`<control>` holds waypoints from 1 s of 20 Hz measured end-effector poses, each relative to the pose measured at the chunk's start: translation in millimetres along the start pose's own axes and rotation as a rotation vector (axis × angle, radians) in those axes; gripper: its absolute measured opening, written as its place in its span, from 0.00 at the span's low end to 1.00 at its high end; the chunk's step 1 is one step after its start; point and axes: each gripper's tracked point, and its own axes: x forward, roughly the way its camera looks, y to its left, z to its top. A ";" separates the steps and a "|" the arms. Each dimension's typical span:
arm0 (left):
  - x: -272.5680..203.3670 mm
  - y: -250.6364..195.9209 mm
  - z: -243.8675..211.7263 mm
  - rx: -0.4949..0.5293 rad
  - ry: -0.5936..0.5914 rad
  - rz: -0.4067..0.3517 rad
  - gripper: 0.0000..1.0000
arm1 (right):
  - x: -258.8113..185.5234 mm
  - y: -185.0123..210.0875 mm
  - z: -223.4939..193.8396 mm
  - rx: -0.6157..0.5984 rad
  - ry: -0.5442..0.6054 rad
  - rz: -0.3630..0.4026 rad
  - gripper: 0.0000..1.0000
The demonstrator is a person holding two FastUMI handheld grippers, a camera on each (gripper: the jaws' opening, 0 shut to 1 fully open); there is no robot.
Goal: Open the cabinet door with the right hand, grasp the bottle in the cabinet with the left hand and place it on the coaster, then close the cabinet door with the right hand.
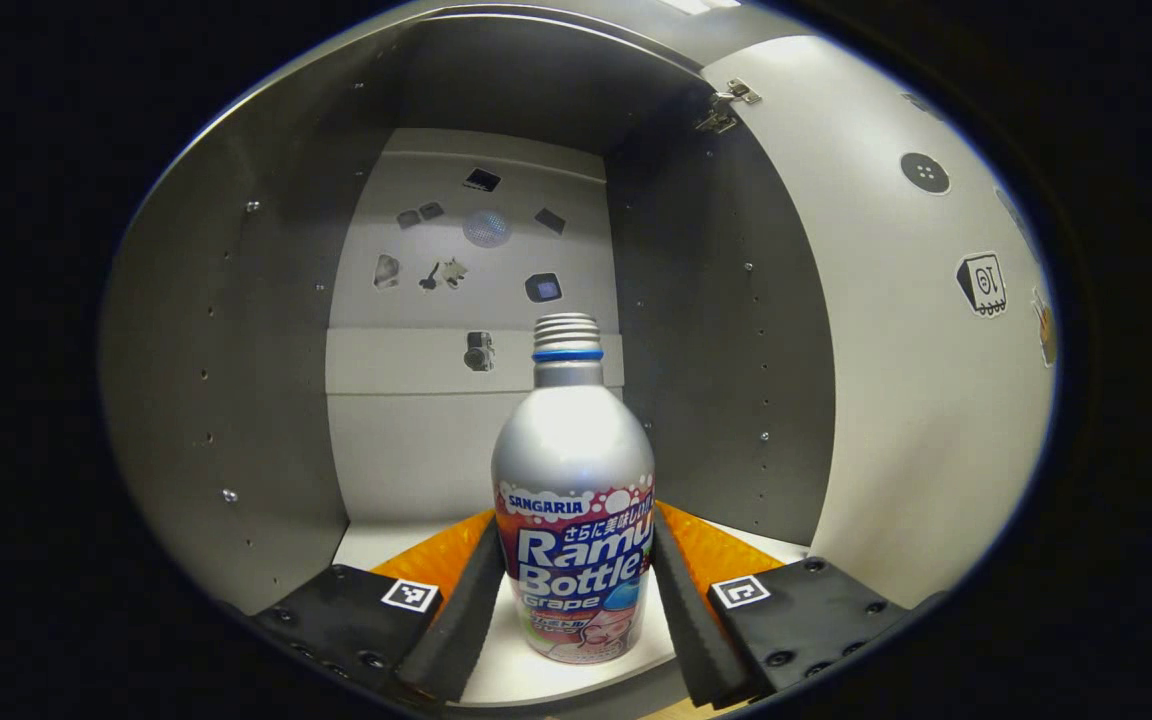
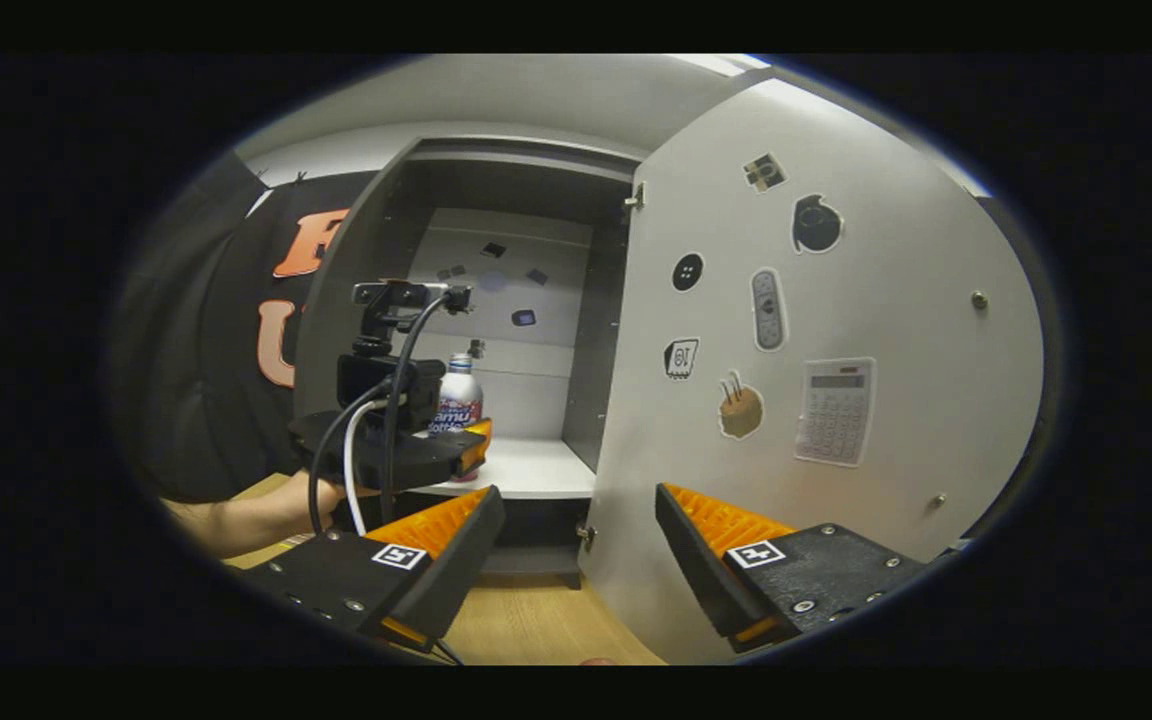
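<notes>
Silver aluminium bottle (image 1: 574,500) with a printed label stands upright on the white shelf (image 1: 496,680) of the grey open cabinet (image 2: 456,180), between the left gripper (image 1: 576,590) fingers, which flank its lower body; whether they press on it cannot be told. Grey cabinet door (image 2: 836,300), bearing stickers, stands swung wide open. Right gripper (image 2: 576,530) hovers before the door, fingers spread and empty.
</notes>
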 end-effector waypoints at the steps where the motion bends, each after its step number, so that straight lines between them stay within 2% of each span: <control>1: -4.0 0.6 2.4 0.003 -0.007 0.003 0.83 | -3.4 -3.1 1.5 0.000 -0.008 -0.001 0.94; 5: -42.4 -1.8 17.4 0.023 -0.066 0.022 0.81 | -14.6 -11.2 5.9 -0.012 -0.036 0.025 0.94; 11: -125.4 -6.6 22.2 0.035 -0.098 0.072 0.81 | -75.8 -10.2 7.4 -0.003 -0.075 0.115 0.94; 16: -199.6 -4.4 -0.1 0.081 -0.087 0.146 0.81 | -112.7 -20.9 2.5 -0.017 -0.104 0.158 0.94; 20: -249.1 -8.3 -26.0 0.101 -0.085 0.159 0.81 | -124.8 -28.4 -10.8 0.021 -0.083 0.178 0.94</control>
